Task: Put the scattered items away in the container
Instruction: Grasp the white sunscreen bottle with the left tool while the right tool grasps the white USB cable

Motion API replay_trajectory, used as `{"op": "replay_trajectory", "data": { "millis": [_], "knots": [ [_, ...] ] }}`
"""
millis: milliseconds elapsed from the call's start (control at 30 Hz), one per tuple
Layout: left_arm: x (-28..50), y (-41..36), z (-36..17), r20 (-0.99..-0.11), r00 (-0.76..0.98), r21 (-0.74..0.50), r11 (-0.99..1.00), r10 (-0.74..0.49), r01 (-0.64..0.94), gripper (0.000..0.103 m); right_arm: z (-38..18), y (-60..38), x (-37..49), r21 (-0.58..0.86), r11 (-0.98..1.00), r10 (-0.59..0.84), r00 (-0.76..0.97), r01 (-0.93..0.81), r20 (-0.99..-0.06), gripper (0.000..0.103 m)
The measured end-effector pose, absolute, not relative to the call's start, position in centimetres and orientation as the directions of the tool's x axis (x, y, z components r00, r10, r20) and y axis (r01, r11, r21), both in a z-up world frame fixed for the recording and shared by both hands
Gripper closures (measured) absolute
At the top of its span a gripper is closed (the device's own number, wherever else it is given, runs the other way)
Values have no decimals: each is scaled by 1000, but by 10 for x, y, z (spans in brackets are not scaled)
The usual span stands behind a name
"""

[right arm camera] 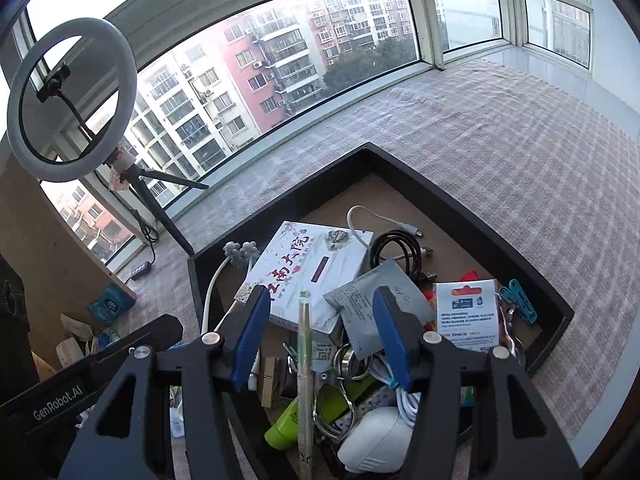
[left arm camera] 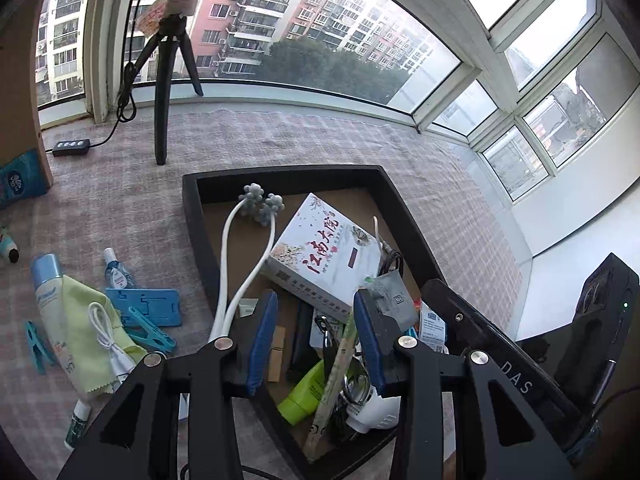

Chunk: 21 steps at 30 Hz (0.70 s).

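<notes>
Both grippers hang over the black rectangular tray w/ brown floor [left arm camera: 192,200], jaws wide, nothing between the blue pads. Left gripper [left arm camera: 316,340] sits above the tray's near-left part; below its gap lie a lime-green squeeze tube [left arm camera: 304,392] and a long pale wrapped stick [left arm camera: 336,372], not touched. Right gripper [right arm camera: 320,340] is over the tray's near middle; the same stick runs up through its gap, silver foil pouch [right arm camera: 372,308] just under the right finger. White floral printed box [left arm camera: 320,256] lies mid-tray, further off.

Still outside, on the pink checked cloth [left arm camera: 320,140] left of the tray: blue flat phone stand [left arm camera: 148,306], yellow-green cloth [left arm camera: 88,320], white coiled cable [left arm camera: 108,336], tall spray can w/ blue cap [left arm camera: 48,296], small clear bottle [left arm camera: 116,272], prob. sanitiser.
</notes>
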<state>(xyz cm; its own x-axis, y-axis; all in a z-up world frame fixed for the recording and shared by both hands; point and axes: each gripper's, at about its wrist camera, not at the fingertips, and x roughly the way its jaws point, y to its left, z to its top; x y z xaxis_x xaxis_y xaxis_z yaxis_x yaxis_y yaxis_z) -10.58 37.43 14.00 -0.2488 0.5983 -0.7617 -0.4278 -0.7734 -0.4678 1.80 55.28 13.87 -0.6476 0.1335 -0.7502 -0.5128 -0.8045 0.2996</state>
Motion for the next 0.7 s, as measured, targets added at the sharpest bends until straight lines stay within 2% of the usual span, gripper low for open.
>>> {"op": "replay_trajectory", "data": {
  "millis": [200,267,333,433,700],
  "knots": [
    [-131,300,127,-788,-309,-440,-839,532,-320,65,140,499,-13,314,-888,-13,-666,-335,-746,51],
    [-141,273,120,-798,-329,-435,-860,505,-267,66,140,477,-24,306,-915,-59,-663,-264,-747,54],
    [-149,246,112,-810,-347,-421,-881,472,-217,66,138,454,-35,294,-935,-100,-650,-197,-753,63],
    [-158,212,94,-831,-351,-407,-902,431,-141,66,130,425,-51,291,-949,-156,-617,-124,-772,66],
    [-171,178,46,-873,-294,-398,-917,389,-30,66,94,366,-87,280,-960,-248,-501,10,-829,69]
  ]
}}
